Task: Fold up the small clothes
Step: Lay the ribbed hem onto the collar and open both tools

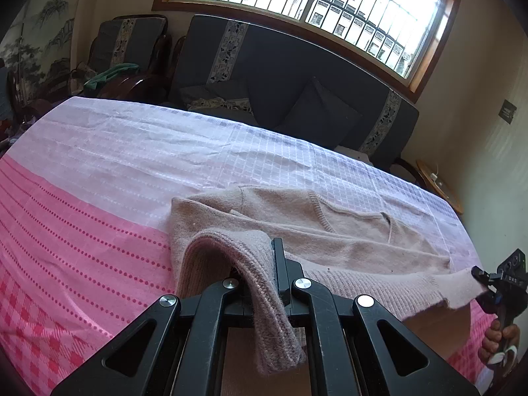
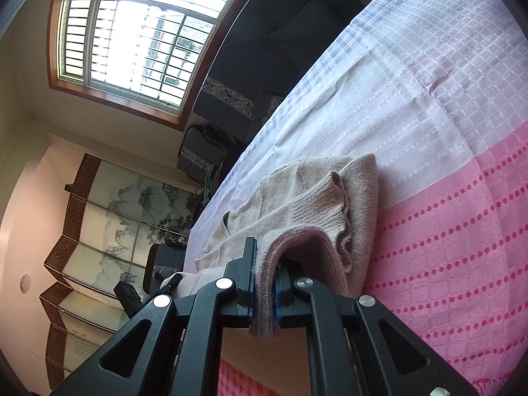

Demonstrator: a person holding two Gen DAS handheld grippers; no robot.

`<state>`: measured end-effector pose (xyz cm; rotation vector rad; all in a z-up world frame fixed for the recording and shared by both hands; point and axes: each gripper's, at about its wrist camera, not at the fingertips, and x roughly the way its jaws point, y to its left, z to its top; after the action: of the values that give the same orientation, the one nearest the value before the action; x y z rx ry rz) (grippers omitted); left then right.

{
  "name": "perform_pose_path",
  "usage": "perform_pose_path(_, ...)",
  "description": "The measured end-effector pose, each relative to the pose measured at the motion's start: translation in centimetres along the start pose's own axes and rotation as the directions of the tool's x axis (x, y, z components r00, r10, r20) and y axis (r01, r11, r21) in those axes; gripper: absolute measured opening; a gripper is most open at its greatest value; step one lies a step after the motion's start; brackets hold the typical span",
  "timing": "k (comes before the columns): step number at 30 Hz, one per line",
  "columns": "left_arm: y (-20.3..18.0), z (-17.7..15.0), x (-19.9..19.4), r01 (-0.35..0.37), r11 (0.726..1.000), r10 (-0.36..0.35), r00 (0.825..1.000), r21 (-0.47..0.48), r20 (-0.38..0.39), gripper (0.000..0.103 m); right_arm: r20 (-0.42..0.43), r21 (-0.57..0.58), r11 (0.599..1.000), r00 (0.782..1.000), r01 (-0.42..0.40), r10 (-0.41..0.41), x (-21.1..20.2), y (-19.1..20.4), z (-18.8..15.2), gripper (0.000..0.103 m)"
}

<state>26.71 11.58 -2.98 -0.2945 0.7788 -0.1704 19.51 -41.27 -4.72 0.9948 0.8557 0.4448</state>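
- Left gripper (image 1: 255, 283), lower centre of the left wrist view: clamped on ribbed hem of sweater (image 1: 330, 231); hem edge droops through the jaws toward bottom of frame.
- Sweater body spread across centre of the left wrist view, on the tablecloth (image 1: 99, 171), pink band under near part, pale checked band under far part; neckline toward right of centre.
- Far right of the left wrist view: right gripper (image 1: 485, 275) pinching the other hem corner, held by hand (image 1: 498, 340); hem stretched between the two grips, lifted off the cloth.
- Right wrist view, lower centre: right gripper closed tight on a doubled thickness of knit, blue pads pressing both sides.
- Right wrist view, centre: a ribbed cuff bunched on top of the sweater body, not flat.
- Handling guess: light, soft, limp knit; stretches and sags, no stiffness, fuzzy so not slippery; not fragile but snaggable.
- Best hold: ribbed hem corners, thicker and less stretchy; even pull on both corners needed or fold likely skews.
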Motion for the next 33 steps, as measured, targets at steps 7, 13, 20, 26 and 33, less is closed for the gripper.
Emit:
perform_pose_path(7,0.1,0.0,0.7,-0.003,1.0,0.003,1.0,-0.003,-0.008,0.005,0.0,0.006,1.0,1.0,0.0,0.0,0.1,-0.2,0.0,0.008)
perform_pose_path(13,0.1,0.2,1.5,-0.009,1.0,0.009,1.0,-0.003,-0.026,0.005,-0.002,0.007,1.0,1.0,-0.002,0.002,0.3,-0.5,0.0,0.01)
perform_pose_path(20,0.1,0.5,2.1,-0.003,1.0,0.003,0.999,-0.001,-0.053,0.008,0.019,0.012,0.999,0.999,-0.031,0.031,0.1,-0.6,0.3,0.013)
perform_pose_path(26,0.9,1.1,2.9,0.032,0.996,-0.041,0.993,-0.083,-0.108,0.012,0.031,0.033,0.998,0.998,-0.056,0.055,0.2,-0.9,0.9,0.016)
perform_pose_path(33,1.9,1.9,3.7,0.068,0.98,-0.095,0.985,-0.187,-0.141,0.017,0.144,0.125,0.982,0.982,-0.144,0.126,-0.7,-2.5,1.9,0.062)
